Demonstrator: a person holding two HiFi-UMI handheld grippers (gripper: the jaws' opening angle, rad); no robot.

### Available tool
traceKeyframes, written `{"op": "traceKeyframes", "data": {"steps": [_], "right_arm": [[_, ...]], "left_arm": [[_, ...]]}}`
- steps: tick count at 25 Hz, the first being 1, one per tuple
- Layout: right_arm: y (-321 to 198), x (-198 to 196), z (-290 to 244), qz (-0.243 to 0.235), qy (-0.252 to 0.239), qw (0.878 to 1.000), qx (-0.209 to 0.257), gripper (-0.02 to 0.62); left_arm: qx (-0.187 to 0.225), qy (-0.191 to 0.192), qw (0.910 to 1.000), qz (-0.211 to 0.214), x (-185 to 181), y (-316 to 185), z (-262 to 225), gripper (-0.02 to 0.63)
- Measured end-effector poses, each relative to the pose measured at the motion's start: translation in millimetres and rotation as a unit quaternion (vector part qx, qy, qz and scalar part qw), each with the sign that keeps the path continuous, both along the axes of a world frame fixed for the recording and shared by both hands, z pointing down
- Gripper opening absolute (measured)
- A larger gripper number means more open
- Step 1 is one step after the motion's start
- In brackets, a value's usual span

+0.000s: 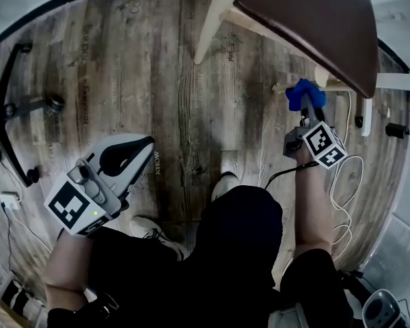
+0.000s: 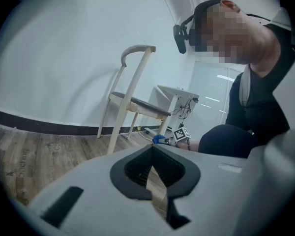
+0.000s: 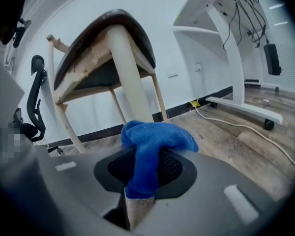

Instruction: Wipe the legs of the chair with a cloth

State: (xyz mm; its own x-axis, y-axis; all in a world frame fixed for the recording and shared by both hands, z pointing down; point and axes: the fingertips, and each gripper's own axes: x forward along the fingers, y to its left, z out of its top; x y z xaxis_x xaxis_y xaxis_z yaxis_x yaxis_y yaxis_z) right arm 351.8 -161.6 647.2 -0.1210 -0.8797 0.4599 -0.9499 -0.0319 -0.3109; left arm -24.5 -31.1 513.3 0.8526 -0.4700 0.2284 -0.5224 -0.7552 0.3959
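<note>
The chair has a dark brown seat (image 1: 314, 19) and cream legs (image 1: 215, 19); it stands at the top right of the head view. My right gripper (image 1: 306, 109) is shut on a bunched blue cloth (image 1: 305, 94), held low beside the chair's near leg (image 1: 328, 84). In the right gripper view the cloth (image 3: 155, 141) bulges out of the jaws just in front of that leg (image 3: 130, 82); I cannot tell whether they touch. My left gripper (image 1: 140, 152) hangs over the floor at the lower left, shut and holding nothing. The left gripper view shows the chair (image 2: 137, 104) a few steps off.
A black office chair base (image 1: 14, 108) stands at the far left. A white desk frame (image 3: 226, 38) with hanging cables is right of the chair. A white cable (image 1: 345, 183) loops on the wooden floor near my right arm. My shoe (image 1: 222, 183) is at centre.
</note>
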Motion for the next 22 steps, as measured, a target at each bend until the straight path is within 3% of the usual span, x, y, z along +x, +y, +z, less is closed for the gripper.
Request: {"op": "traceKeyframes", "data": {"steps": [11,22], "right_arm": [[-2.4,2.7,111.3,0.006,0.01,0.993,-0.115,0.101],[-1.8,4.6,195.2,-0.005,0.074,0.969,-0.234,0.101]], "left_arm": [[-0.011,-0.024,0.9996,-0.004,-4.4,1.4,14.6,0.008],[-0.012,-0.022,0.9996,-0.013,-6.7,0.4,12.3,0.008]]}}
